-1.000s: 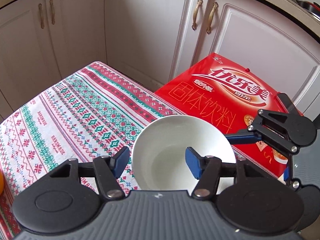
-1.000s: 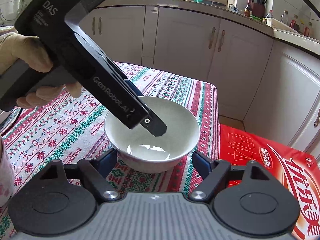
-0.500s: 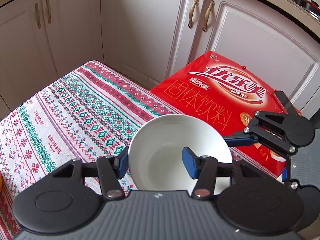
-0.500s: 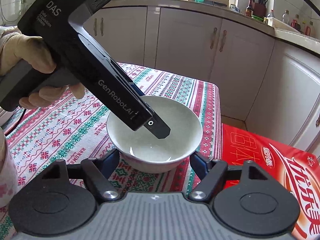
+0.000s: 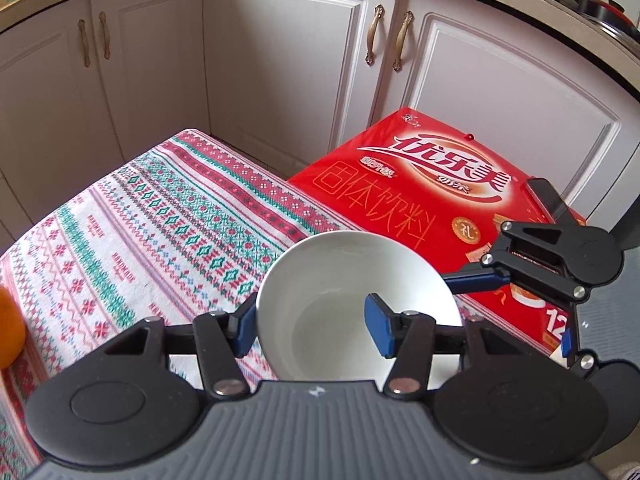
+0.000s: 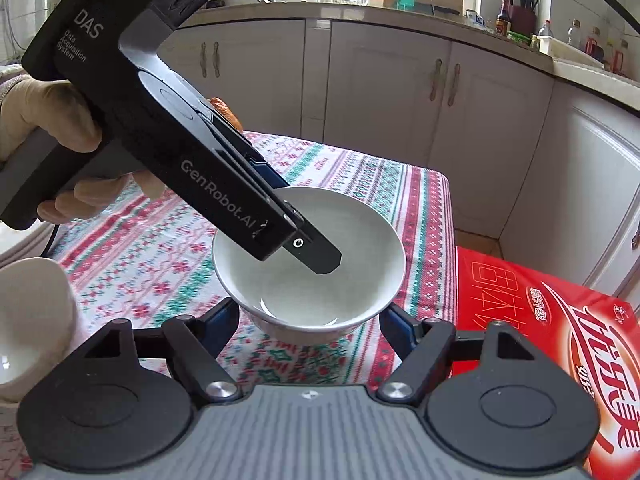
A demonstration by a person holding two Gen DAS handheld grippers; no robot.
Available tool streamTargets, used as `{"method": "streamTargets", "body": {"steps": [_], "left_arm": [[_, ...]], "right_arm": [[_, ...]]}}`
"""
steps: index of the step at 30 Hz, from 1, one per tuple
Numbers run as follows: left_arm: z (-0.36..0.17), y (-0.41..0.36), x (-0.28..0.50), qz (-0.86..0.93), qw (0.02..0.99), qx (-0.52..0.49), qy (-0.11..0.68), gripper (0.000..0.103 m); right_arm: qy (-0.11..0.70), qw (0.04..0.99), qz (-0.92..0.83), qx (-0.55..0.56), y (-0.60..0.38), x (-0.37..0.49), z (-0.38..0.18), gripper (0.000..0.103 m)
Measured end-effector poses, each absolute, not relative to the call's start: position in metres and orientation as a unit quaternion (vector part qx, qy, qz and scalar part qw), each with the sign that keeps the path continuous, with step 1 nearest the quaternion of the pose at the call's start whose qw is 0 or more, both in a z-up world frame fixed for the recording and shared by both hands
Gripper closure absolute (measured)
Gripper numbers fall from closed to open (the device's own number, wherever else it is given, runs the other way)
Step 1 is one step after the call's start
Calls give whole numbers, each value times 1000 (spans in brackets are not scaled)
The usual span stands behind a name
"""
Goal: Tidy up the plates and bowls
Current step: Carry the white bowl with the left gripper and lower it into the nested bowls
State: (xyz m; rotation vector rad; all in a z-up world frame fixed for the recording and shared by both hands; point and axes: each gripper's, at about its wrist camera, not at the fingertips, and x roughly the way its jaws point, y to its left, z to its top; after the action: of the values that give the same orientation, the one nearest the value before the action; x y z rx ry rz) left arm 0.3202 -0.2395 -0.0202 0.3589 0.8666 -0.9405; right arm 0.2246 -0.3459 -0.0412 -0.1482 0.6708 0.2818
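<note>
A white bowl [image 5: 352, 292] [image 6: 312, 276] is near the right edge of the patterned tablecloth [image 5: 160, 232]. My left gripper [image 5: 312, 330] straddles its near-left rim, one blue pad outside and one inside, and looks closed on it. In the right wrist view the left gripper [image 6: 280, 216] reaches down into the bowl, which appears lifted a little. My right gripper [image 6: 310, 330] is open, its fingers on either side of the bowl's base and apart from it. It also shows in the left wrist view [image 5: 520, 304].
A red drink box [image 5: 432, 196] [image 6: 552, 320] lies right of the table. White cabinets [image 5: 280, 60] stand behind. Another white bowl [image 6: 32, 320] is at the left edge, and an orange [image 5: 10, 328] lies on the cloth.
The left gripper's fingers have narrowed onto the bowl's rim. The bowl has risen and shifted slightly, and the view has drawn a little closer.
</note>
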Motion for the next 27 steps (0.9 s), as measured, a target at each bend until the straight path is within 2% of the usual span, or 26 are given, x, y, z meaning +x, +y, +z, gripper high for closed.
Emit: {"method": "streamTargets", "body": {"steps": [27], "left_arm": [[28,-169,217,-408,824,148,364,49]], "right_arm": [[305,928,192,-93,-294,129,8,22]]}}
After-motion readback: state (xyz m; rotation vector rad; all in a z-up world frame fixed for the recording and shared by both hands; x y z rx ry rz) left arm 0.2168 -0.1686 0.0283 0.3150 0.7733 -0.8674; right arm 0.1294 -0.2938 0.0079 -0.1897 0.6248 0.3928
